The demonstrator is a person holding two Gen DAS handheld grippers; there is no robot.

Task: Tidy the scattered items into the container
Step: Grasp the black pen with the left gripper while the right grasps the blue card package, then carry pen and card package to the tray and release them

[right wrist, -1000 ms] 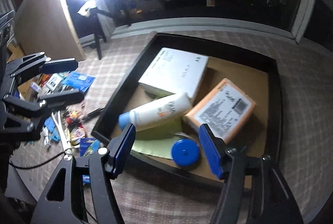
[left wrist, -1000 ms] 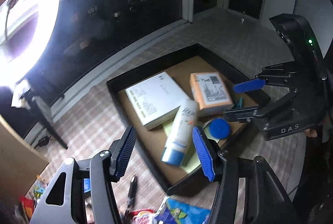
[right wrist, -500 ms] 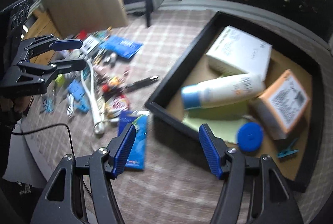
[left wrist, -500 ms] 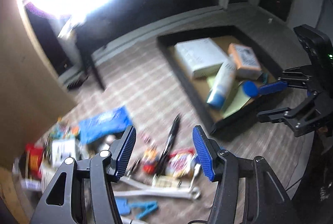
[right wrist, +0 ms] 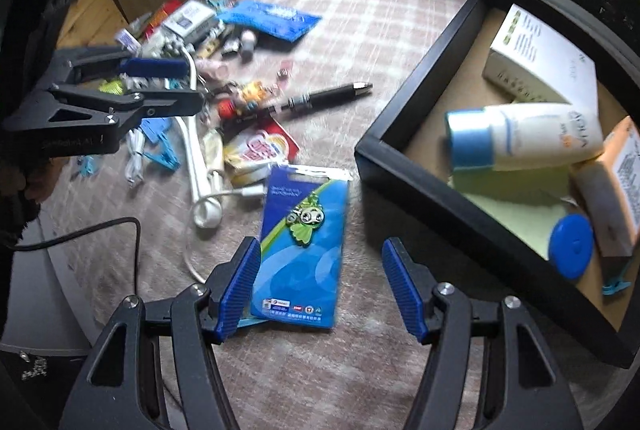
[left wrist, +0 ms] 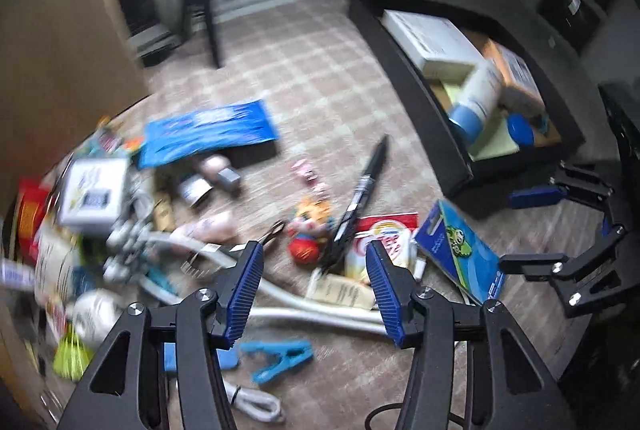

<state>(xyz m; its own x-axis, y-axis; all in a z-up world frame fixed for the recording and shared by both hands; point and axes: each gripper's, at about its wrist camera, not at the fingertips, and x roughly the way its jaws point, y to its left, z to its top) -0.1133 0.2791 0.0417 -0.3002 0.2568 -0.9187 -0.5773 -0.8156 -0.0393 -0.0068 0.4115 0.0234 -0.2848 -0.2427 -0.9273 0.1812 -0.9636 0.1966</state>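
The job is partly done, by my reading: a handful of things lie in the container, while most of the clutter is yet to be moved.

The black tray (right wrist: pixel 404 174) sits on the checked carpet (right wrist: pixel 360 14) at about three o'clock in the right wrist view. In it, from largest down: a white box (right wrist: pixel 548 58) toward one o'clock, an orange box (right wrist: pixel 612 186), a white tube with a blue cap (right wrist: pixel 524 138) lying across a pale green pad (right wrist: pixel 516 202), a blue round lid (right wrist: pixel 572 246), and a small teal clip (right wrist: pixel 616 286) at the near corner.

Outside it, the heap spreads from nine to eleven o'clock: a blue pouch (right wrist: pixel 272 18), a blue carded frog charm (right wrist: pixel 304 242) nearest the tray, a white cable (right wrist: pixel 200 166), a black pen (right wrist: pixel 320 98), a red-and-white sachet (right wrist: pixel 260 150), a teal peg (left wrist: pixel 280 358) and small blurred oddments.

The right tongs (right wrist: pixel 320 290) stand wide apart and empty over the frog card. The left tongs (left wrist: pixel 312 290) are closing, with nothing between them, above the sachet and pen.
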